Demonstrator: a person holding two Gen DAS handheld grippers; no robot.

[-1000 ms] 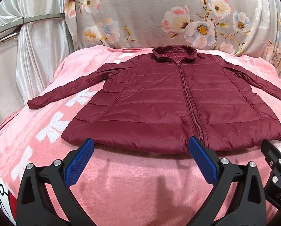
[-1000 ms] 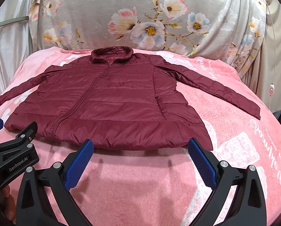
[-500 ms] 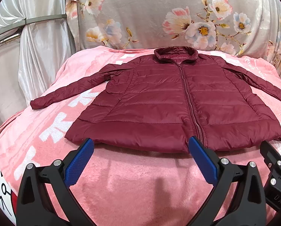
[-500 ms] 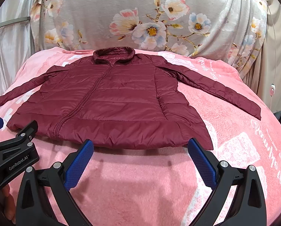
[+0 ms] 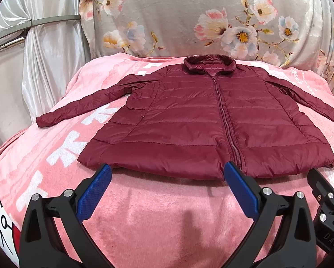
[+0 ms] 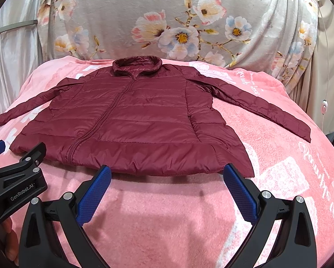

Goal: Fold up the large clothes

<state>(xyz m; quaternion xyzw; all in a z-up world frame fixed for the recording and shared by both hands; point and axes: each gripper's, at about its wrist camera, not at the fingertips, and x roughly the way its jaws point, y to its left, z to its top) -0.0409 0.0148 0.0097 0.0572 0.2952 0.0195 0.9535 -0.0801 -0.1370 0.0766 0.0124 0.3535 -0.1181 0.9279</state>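
Two grippers, left [image 5: 167, 174] and right [image 6: 167, 174], we find with jaws spread wide, holding nothing, poised just short of the hem. We note the jacket [image 5: 202, 120] lying flat and zipped on the pink blanket [image 5: 167, 218], sleeves outstretched, collar toward the floral drape [image 6: 189, 22].

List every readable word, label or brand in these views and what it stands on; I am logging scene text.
"GenRobot.AI": white print on the left gripper body, seen from the right wrist.
"DAS", cut off: on the right gripper body, seen from the left wrist.
White cursive script and large white characters on the pink blanket: not legible.
Jacket: no text visible.
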